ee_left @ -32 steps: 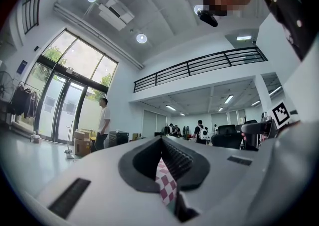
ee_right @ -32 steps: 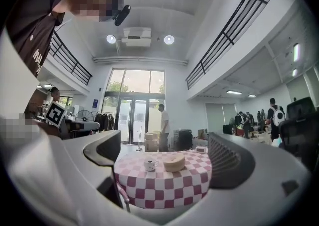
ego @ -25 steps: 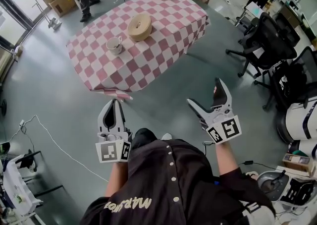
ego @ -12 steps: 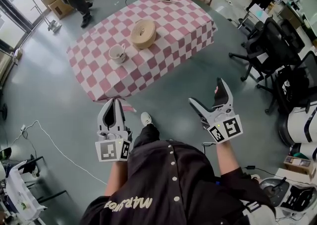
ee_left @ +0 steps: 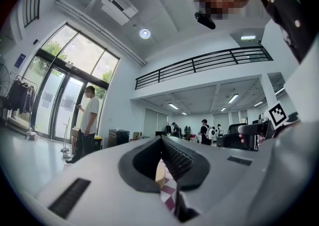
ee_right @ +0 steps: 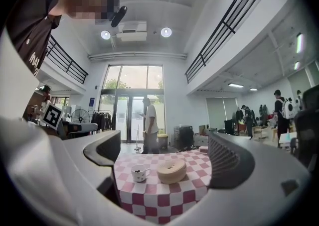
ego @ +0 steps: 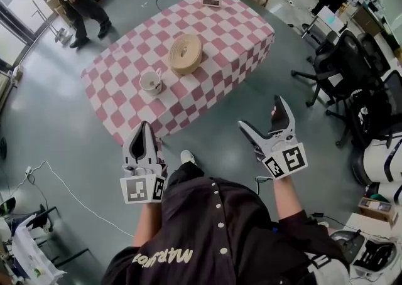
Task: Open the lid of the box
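The table (ego: 232, 32), draped in a red-and-white checked cloth, stands well apart from the person, so the step in hand is judged to be the approach – neither tool is within reach of anything yet. Near the cloth's middle sits the round, pale wooden box (ego: 186, 53), its lid on and its contents hidden. It shows framed between the wide-spread jaws of the right gripper (ego: 260, 116), which hold nothing. To do this well, that gripper should probably come down over the lid's rim from above and lift straight up, while the left gripper (ego: 144, 132) – jaws pressed almost together on nothing, only a slit between them – would need to spread first if it is to steady the base. Just beside the box stands a white mug (ego: 151, 81). Whether it holds anything cannot be told, but it is near enough to be knocked.
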`<state>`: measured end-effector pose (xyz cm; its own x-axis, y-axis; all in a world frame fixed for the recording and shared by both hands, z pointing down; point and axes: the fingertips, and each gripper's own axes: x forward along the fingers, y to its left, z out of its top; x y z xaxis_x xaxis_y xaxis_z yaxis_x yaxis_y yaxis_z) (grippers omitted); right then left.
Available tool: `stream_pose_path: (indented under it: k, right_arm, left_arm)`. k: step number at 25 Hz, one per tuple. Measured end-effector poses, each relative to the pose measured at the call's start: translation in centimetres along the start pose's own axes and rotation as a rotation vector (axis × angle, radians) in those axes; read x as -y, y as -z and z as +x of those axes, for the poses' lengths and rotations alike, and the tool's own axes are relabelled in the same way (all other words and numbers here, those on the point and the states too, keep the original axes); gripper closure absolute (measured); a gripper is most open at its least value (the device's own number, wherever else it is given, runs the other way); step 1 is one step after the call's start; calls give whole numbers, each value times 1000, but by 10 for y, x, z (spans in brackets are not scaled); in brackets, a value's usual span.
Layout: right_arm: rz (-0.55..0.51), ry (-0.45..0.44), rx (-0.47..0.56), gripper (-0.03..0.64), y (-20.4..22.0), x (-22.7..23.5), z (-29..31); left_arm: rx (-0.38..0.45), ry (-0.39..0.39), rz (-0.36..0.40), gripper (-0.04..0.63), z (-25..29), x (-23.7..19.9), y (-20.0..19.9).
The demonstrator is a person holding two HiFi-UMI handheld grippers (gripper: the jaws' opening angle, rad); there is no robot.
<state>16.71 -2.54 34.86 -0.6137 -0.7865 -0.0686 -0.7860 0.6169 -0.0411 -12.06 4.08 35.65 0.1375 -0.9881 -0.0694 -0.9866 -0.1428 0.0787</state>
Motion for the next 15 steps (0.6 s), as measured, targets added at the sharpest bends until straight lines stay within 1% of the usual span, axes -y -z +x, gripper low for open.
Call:
stream_pose_path:
  k: [5,10,15]
  right_arm:
    - [-10,19,1,81,-8,1,42]
    - [-19,37,11,81,-11,-1,81]
    - [-9,58,2,81,-7,-6,102]
  left_arm:
    - [4,25,-1,588,34,-28,-9]
    - [27,50,4,588,63,-58,-18]
    - [5,68,-2,588,78,-79,-12]
